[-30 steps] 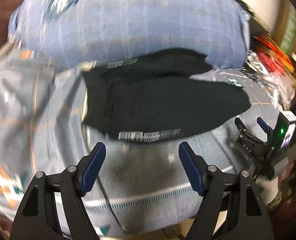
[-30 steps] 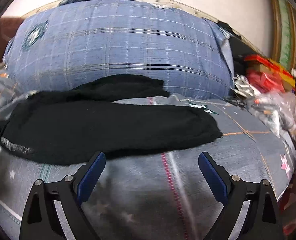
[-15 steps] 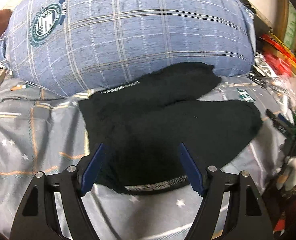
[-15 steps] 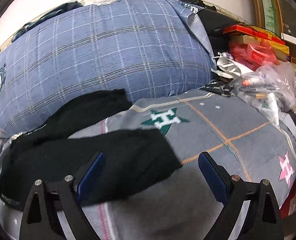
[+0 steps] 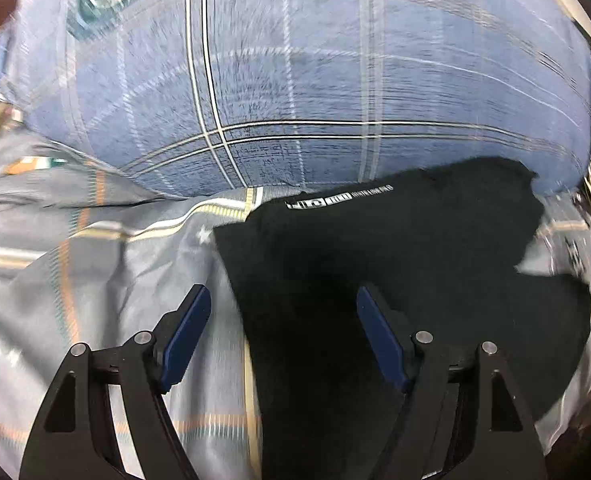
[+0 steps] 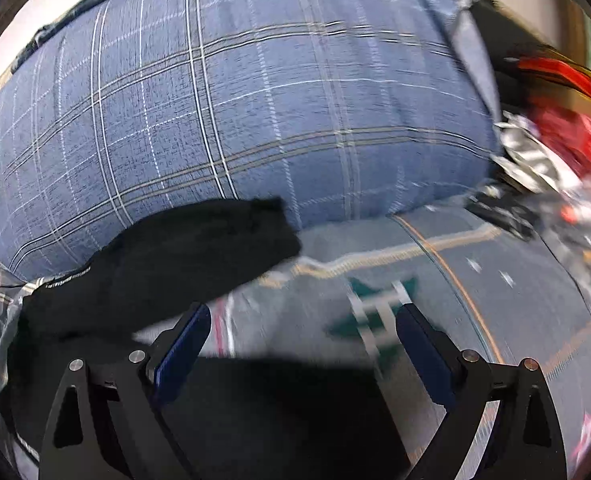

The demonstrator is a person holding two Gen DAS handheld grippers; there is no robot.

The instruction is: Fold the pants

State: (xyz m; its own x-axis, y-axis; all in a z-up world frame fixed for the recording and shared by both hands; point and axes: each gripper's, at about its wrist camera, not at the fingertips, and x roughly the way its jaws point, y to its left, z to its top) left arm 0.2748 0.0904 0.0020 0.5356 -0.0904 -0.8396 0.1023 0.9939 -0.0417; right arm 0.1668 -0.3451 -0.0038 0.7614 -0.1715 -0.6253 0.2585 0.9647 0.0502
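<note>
Black pants (image 5: 395, 264) lie on a grey patterned bedsheet (image 5: 95, 272), with white lettering on the waistband at their far left edge. My left gripper (image 5: 283, 316) is open, low over the pants' left edge: its right finger is over the cloth, its left finger over the sheet. In the right wrist view the pants (image 6: 167, 264) lie in two leg parts, one far against the pillow, one under the gripper. My right gripper (image 6: 303, 328) is open over the near leg's right end and holds nothing.
A big blue plaid pillow (image 5: 295, 80) lies right behind the pants; it also fills the right wrist view (image 6: 235, 112). Red boxes and shiny plastic bags (image 6: 555, 144) are piled at the bed's right side.
Both grippers have moved forward and down toward the pants. The left one has shifted left to the waistband side, the right one to the leg ends. Both stay open.
</note>
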